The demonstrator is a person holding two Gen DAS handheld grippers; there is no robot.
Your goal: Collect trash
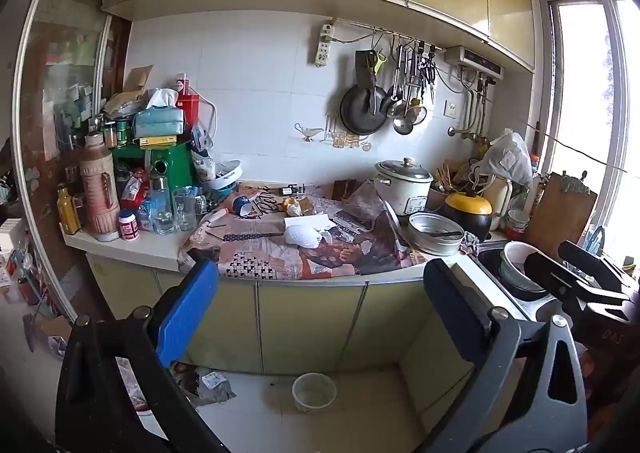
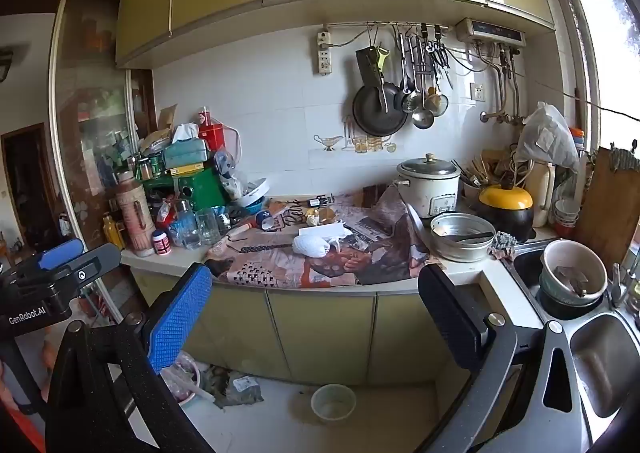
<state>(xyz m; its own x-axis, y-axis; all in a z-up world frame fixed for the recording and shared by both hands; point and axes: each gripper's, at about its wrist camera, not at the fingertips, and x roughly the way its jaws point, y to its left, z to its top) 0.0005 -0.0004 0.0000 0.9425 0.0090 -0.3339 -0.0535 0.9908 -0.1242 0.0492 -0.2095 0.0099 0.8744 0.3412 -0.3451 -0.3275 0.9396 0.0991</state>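
- Left claw [image 1: 320, 313]: fingers spread wide, nothing between them, held off the near edge of the counter [image 1: 132, 247].
- Right claw [image 2: 316, 317]: likewise spread and unloaded, facing the same counter; it appears at the right edge of the left view.
- White crumpled wad [image 1: 303, 235]: mesh-textured, rounded, lying mid-counter on the printed newspaper sheets [image 1: 256, 253], touching a flat white paper [image 1: 308, 221] just behind it.
- Yellowish crumpled scraps [image 1: 294, 207]: farther back on the newspaper.
- Rice cooker [image 1: 404, 183]: right of the wad, lid on.
- Metal basin [image 1: 436, 239]: near the sink [image 2: 600, 357].
- Small round tub [image 1: 314, 391]: on the floor below the cabinets.
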